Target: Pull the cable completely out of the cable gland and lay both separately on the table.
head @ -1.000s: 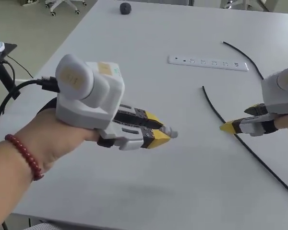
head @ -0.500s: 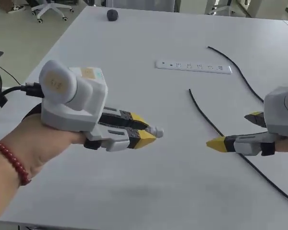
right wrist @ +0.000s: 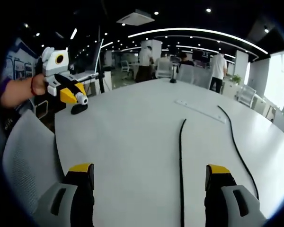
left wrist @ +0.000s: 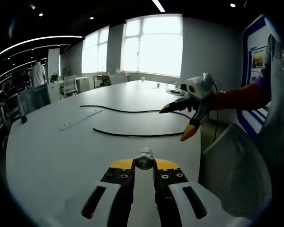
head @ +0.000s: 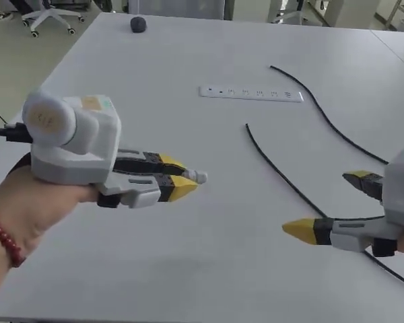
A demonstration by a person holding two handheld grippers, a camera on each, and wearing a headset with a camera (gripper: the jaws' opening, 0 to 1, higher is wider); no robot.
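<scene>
My left gripper (head: 183, 182) is held above the white table (head: 155, 74), shut on a small grey cable gland (head: 198, 177) that sticks out past its yellow tips. The gland (left wrist: 143, 158) sits pinched between the jaws in the left gripper view. The black cable (head: 283, 176) lies loose on the table, free of the gland. My right gripper (head: 328, 202) hovers over the cable's near stretch, jaws wide open and holding nothing. In the right gripper view the cable (right wrist: 181, 156) runs between the spread fingertips (right wrist: 80, 170), and the left gripper (right wrist: 75, 96) shows at the far left.
A second black cable (head: 323, 114) curves across the table's right side. A white power strip (head: 250, 93) lies beyond both cables. A small dark object (head: 138, 24) rests near the far edge. Office chairs and people stand in the background.
My right gripper has opened wide, let go of the cable and drawn back toward me. The left gripper, still shut on the gland, has drifted left, away from the cable.
</scene>
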